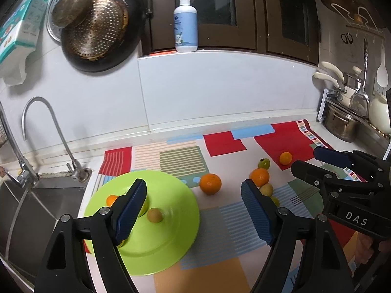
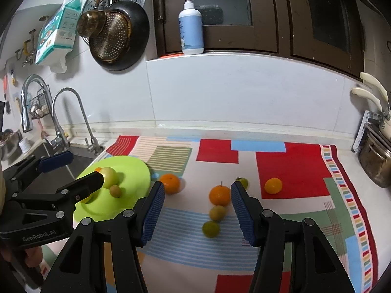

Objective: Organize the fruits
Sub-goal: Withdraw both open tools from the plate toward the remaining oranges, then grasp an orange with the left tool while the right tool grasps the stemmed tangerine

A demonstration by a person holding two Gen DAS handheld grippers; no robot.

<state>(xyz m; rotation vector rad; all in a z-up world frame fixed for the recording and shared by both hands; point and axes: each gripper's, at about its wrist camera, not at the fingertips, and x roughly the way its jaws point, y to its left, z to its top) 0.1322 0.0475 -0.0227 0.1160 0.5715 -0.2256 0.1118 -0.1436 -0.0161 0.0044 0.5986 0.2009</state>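
A lime-green plate lies on the patterned mat beside the sink. On it are a small orange, a small brown fruit and a pale green fruit. My left gripper hangs open above the plate's right side, holding nothing. Loose on the mat lie a large orange, a stemmed orange, a brownish fruit, a green fruit, a small green one and a yellow-orange one. My right gripper is open and empty above this group.
A sink with a curved faucet sits left of the mat. Pans hang on the wall, and a soap bottle stands on the ledge. Pots on a rack stand at the far right.
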